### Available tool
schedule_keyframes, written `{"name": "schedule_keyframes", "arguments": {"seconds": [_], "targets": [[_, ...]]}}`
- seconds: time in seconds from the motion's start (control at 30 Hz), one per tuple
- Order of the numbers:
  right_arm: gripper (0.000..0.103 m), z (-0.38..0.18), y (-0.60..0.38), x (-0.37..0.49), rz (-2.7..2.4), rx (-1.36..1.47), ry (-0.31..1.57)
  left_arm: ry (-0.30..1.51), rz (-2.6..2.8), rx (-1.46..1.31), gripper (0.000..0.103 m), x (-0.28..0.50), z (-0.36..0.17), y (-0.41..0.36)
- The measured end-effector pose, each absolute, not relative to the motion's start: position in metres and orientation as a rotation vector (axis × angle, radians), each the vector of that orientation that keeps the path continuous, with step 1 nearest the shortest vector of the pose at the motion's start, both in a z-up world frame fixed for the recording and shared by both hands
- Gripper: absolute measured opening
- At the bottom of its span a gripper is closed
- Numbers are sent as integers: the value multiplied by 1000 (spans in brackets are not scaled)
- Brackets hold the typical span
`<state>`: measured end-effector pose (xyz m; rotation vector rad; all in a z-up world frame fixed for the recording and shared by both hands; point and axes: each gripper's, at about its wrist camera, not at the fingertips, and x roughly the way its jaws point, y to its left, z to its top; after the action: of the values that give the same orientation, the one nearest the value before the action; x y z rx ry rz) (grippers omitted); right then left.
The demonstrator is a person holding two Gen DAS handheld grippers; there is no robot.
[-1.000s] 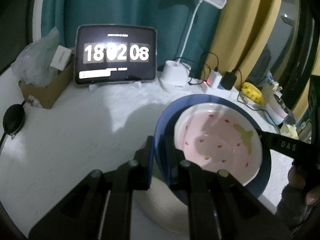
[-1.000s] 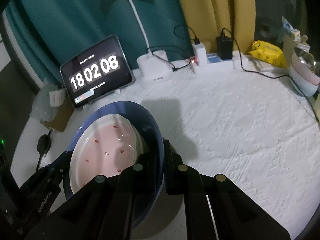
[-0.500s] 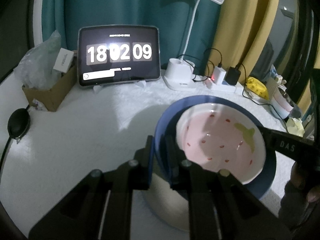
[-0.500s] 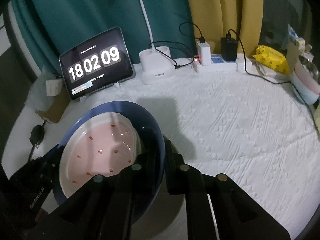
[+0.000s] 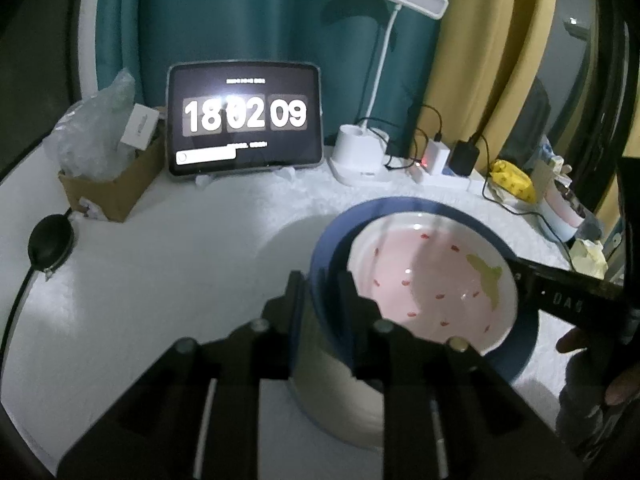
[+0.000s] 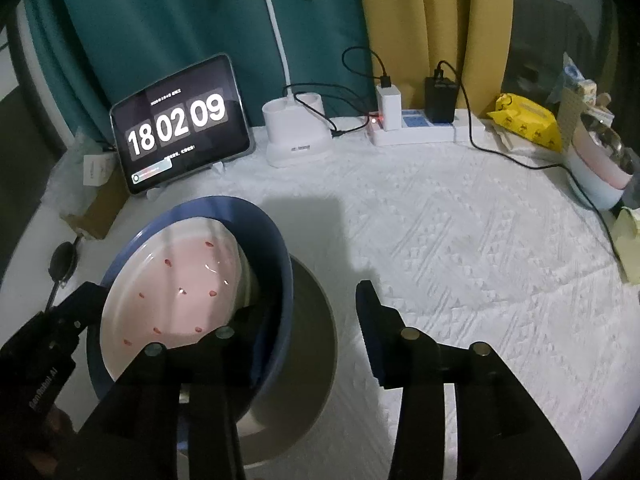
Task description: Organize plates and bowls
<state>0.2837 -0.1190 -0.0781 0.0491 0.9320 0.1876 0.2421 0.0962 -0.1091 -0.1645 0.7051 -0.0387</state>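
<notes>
**Nested bowls set down on a pale plate, both grippers letting go**

The pink bowl with red specks sits inside the blue bowl, and the blue bowl rests on a pale plate on the white-covered tabletop, so the 3 pieces form 1 stack, which fits the tidying task. The left gripper straddles the near rim of the blue bowl, 1 finger outside and 1 inside; its fingers are narrow and just starting to part, so the rim looks barely released. The right gripper is opening wide: its left finger is inside the blue bowl, its right finger well clear over the cloth. Holding opposite rims likely kept the stack level while it was lowered. The tablet clock and lamp base stand well behind.
</notes>
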Motion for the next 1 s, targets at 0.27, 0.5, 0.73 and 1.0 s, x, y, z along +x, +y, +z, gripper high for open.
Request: {"name": "schedule_keyframes", "arguments": {"seconds": [0.27,0.5,0.73,1.0], "targets": [[44,-65,-128,269,205,59,905,682,-51,-145,20,229,-102,86],[46,-57,-131,253,215,56,888,667,-63,-135,37,215,-96,75],[46,-52,-138,237,202,52,877,643,-78,-129,49,196,-89,66],[46,-48,-152,213,170,53,854,621,-85,-122,67,177,-85,56]]}}
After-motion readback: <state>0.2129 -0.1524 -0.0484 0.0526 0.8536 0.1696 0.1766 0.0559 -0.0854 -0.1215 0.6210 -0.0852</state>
